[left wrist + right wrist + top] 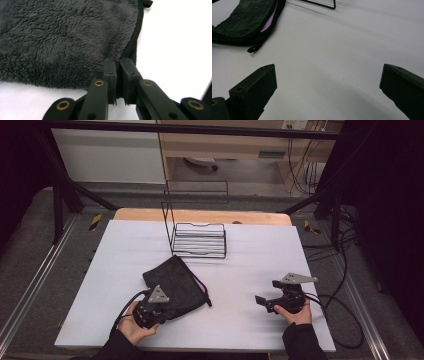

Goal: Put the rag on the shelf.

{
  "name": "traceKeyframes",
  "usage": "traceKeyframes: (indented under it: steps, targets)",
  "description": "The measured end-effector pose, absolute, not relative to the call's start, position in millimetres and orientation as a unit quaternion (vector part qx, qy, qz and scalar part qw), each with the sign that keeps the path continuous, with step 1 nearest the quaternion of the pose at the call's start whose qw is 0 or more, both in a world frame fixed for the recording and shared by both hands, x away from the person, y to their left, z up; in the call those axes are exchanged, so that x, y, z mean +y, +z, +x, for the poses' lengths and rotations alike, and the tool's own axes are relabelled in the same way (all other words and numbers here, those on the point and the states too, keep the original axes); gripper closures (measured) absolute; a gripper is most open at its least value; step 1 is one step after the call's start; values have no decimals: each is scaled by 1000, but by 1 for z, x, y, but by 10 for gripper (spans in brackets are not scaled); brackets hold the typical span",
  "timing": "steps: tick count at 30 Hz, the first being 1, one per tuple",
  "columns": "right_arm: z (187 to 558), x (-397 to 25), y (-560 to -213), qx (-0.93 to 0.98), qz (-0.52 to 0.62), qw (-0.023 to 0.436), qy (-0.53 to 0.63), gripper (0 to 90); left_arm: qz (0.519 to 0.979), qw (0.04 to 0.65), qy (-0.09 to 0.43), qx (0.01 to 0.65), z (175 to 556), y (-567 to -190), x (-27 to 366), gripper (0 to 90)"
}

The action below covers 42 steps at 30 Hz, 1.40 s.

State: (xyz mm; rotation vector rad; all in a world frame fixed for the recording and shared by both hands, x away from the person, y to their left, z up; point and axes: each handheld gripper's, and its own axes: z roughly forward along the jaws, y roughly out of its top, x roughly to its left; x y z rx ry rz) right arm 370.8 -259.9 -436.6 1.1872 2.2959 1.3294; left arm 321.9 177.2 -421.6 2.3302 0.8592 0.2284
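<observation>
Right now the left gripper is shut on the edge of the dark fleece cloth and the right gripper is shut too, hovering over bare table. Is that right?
Not quite. The right gripper is open: the right gripper view shows its jaws spread wide apart over the bare white table. The rest holds: the left gripper is shut on the edge of the dark fleece cloth.

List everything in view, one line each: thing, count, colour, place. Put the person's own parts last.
Towel: one, black fleece with a purple lining, table's near left, a loop at its corner.
Rack: one, black wire, far centre of the table.
Table: one, white top with a wooden far edge.
Cables: several, black, floor at right.
Left gripper: one, black, shut on the towel's edge.
Right gripper: one, black, open above bare table.
Hands: two, dark sleeves.
</observation>
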Motion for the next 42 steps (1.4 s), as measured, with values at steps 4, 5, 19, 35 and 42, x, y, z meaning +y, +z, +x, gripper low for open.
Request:
traceKeyframes:
  steps: [4, 5, 19, 35, 42]
  targets:
    - [370, -258, -436, 785, 404, 117, 454, 17, 885, 324, 80, 324, 309, -421, 191, 828]
    - [370, -258, -436, 786, 403, 116, 454, 18, 884, 326, 80, 324, 307, -421, 193, 827]
    - [369, -201, -424, 799, 372, 108, 459, 83, 843, 368, 99, 380, 310, -417, 211, 456]
    - [389, -85, -430, 831, 329, 73, 443, 280, 815, 350, 82, 454, 335, -443, 226, 447]
    - [395, -61, -448, 849, 324, 60, 412, 400, 811, 351, 67, 464, 333, -443, 223, 567]
